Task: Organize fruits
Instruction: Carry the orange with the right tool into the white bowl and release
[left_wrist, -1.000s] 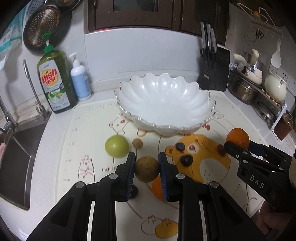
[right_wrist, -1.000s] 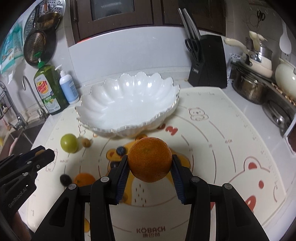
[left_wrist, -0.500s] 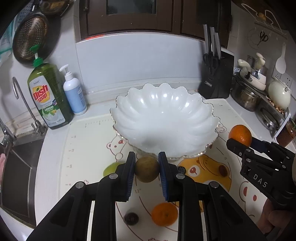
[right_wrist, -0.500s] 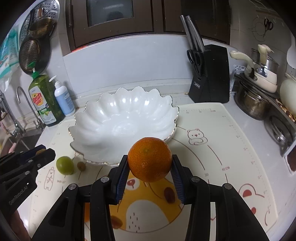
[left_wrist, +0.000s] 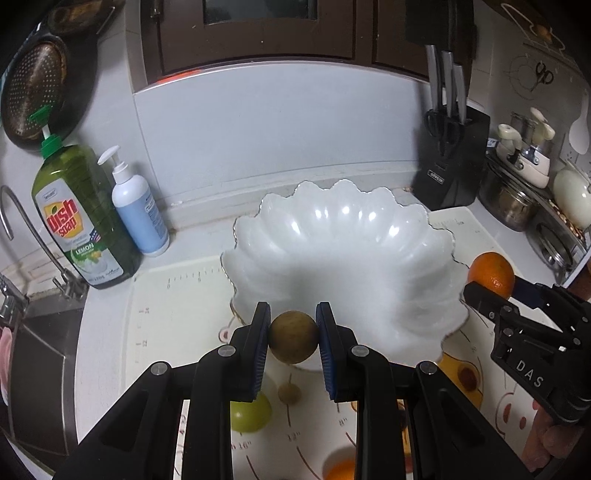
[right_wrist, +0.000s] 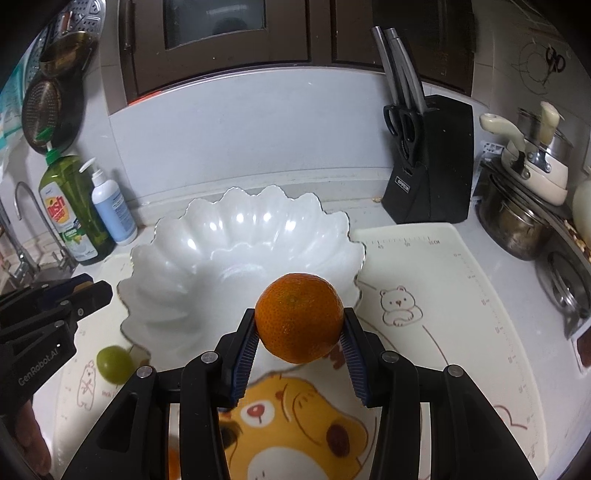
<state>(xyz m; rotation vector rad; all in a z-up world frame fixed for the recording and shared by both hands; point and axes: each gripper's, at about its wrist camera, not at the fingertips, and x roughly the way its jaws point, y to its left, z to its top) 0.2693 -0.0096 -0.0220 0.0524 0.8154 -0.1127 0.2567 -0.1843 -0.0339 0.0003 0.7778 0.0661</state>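
Here, two fruits are being carried to the white scalloped bowl (left_wrist: 343, 258) at once. The left claw (left_wrist: 293, 338) is pinching a small brown round fruit (left_wrist: 293, 336) between its blue pads, holding it in the air just at the bowl's near rim. The right claw (right_wrist: 299, 325) is clamping an orange (right_wrist: 299, 317) by its sides, poised at the near right edge of the bowl, with the fruit seeming to overlap the rim.

Judging by this, the delivery step is under way and neither fruit is yet in the bowl. The next move is calling for each claw to travel forward over the hollow, sink a little, and only then spread, so the round fruits are not dropping from height or rolling off the sloped, glossy wall.

More fruit is waiting on the desk: a green fruit (left_wrist: 249, 415), a tiny brown one (left_wrist: 290, 393) and another orange (left_wrist: 341, 470) are lying on the cartoon-bear baking mat (right_wrist: 443, 295) in front of the bowl.

Around them, a kitchen is showing: a green dish-soap bottle (left_wrist: 83, 218) and a blue pump bottle (left_wrist: 138, 214) by the sink tap (left_wrist: 22, 221) on the left, a black knife block (right_wrist: 430, 158) behind the mat, pots (right_wrist: 517, 221) to the right, dark cabinets above.
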